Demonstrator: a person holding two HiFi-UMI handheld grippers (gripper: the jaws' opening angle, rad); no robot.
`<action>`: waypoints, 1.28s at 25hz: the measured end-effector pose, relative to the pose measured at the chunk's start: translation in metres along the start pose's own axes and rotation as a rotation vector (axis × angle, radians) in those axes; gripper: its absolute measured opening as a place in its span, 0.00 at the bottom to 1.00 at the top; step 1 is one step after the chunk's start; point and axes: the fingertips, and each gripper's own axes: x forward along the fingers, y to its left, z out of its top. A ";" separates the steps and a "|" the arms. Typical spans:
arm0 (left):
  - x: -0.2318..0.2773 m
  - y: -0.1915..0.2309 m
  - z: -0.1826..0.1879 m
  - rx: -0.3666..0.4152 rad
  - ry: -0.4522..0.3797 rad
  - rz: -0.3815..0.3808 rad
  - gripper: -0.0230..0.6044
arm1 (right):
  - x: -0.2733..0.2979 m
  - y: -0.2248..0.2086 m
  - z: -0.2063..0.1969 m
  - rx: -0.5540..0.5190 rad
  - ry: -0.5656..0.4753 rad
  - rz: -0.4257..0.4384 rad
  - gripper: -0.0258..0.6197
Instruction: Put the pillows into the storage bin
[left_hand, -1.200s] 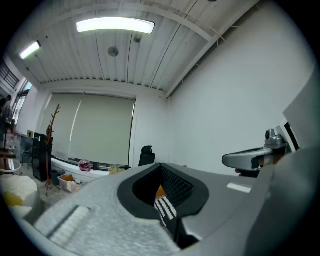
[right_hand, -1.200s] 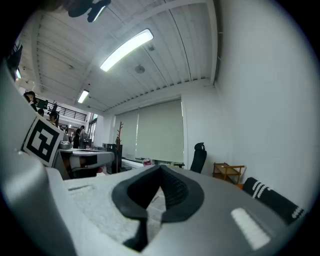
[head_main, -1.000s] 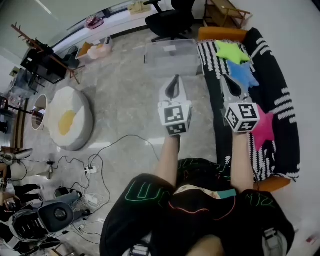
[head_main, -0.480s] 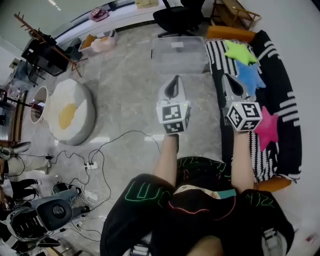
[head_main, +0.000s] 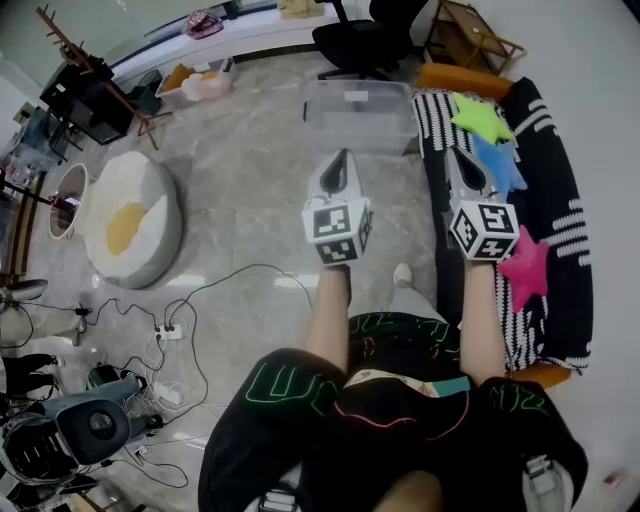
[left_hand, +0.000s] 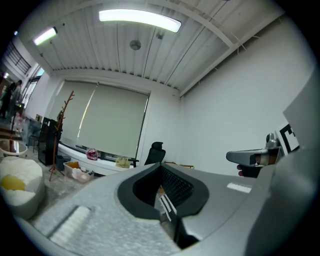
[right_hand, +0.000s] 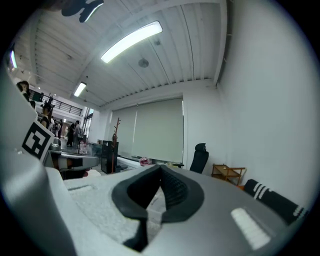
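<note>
Left gripper (head_main: 342, 158) and right gripper (head_main: 459, 157) both shut and empty; green pillow (head_main: 480, 117), blue pillow (head_main: 500, 166) and pink pillow (head_main: 525, 268) lie on the sofa (head_main: 562, 195) at right, storage bin (head_main: 385, 130) on the floor far left of it; they look light and squashy, so I'd pinch a star point.

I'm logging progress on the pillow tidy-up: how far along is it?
Nothing looks done: the storage bin looks empty. Nothing in hand: the left gripper and right gripper are shut, empty. To do: the green pillow, blue pillow and pink pillow all lie on the sofa.
</note>
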 end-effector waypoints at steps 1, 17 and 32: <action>0.002 -0.001 -0.001 -0.015 -0.006 -0.009 0.05 | 0.000 -0.007 0.000 -0.010 0.002 -0.019 0.04; 0.092 -0.002 -0.015 -0.009 -0.005 0.012 0.05 | 0.082 -0.090 -0.011 -0.033 0.000 -0.088 0.04; 0.344 -0.037 -0.073 0.092 0.244 -0.004 0.05 | 0.277 -0.243 -0.097 0.226 0.130 -0.014 0.04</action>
